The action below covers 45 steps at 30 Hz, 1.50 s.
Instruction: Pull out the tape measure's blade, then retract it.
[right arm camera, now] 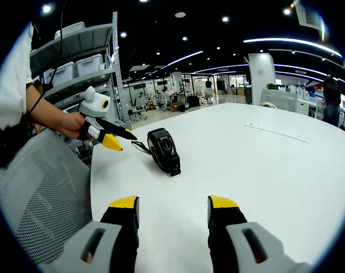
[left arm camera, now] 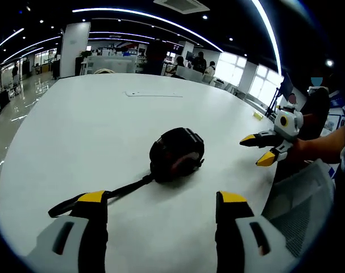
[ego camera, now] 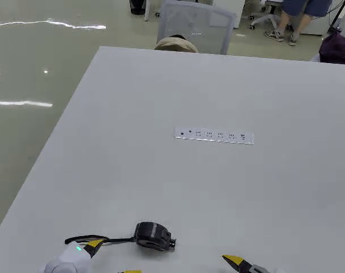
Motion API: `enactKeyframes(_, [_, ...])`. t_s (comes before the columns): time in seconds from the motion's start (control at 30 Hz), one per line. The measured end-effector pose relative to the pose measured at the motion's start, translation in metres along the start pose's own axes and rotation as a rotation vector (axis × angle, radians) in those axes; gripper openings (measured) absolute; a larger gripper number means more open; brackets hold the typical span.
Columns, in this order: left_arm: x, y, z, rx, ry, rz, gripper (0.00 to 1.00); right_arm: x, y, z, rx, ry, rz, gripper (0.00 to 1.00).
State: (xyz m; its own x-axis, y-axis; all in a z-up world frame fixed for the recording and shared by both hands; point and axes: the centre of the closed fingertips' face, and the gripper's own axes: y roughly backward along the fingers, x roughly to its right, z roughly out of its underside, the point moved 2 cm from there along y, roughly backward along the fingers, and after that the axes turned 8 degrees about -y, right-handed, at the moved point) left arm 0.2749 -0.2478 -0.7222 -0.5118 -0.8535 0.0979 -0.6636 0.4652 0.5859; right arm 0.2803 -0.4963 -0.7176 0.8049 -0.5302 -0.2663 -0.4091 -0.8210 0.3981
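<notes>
The tape measure [ego camera: 152,235] lies on the worktop [ego camera: 217,187] between the left hand-held gripper [left arm camera: 161,199] and the right hand-held gripper [right arm camera: 172,203], both with jaws apart.

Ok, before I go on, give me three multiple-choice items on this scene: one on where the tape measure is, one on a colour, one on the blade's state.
1. Where is the tape measure?
A) on the power strip
B) on the table near the person's edge, ahead of the left gripper and the right gripper
C) on a chair seat

2. What colour are the grippers' fingertips?
A) yellow
B) red
C) green

3. What state is the blade in?
A) pulled out across the table
B) bent upward
C) inside the case

Answers:
1 B: it lies free on the white top, and both gripper views look at it past open jaws.
2 A: yellow tips show in both gripper views.
3 C: no blade runs out from the case.
</notes>
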Motion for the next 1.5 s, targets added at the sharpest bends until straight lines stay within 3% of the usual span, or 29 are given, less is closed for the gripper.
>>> enactKeyframes(0.5, [-0.006, 0.023, 0.0, 0.016, -0.001, 0.003, 0.76, -0.003, 0.014, -0.004, 0.027, -0.011, 0.029, 0.49])
enactKeyframes(1.0, [-0.004, 0.04, 0.006, 0.039, 0.022, 0.013, 0.77, -0.009, 0.027, -0.002, 0.005, 0.006, 0.06, 0.53])
enactKeyframes(1.17, [-0.004, 0.045, 0.006, 0.056, 0.051, 0.006, 0.77, -0.011, 0.03, -0.003, 0.005, -0.011, 0.074, 0.6])
enactKeyframes(1.33, [-0.004, 0.051, 0.004, 0.063, 0.034, -0.003, 0.77, -0.013, 0.033, 0.0, -0.006, -0.005, 0.076, 0.6])
enactKeyframes(1.5, [-0.005, 0.055, 0.009, 0.069, 0.039, -0.005, 0.77, -0.016, 0.035, 0.004, -0.015, -0.013, 0.084, 0.62])
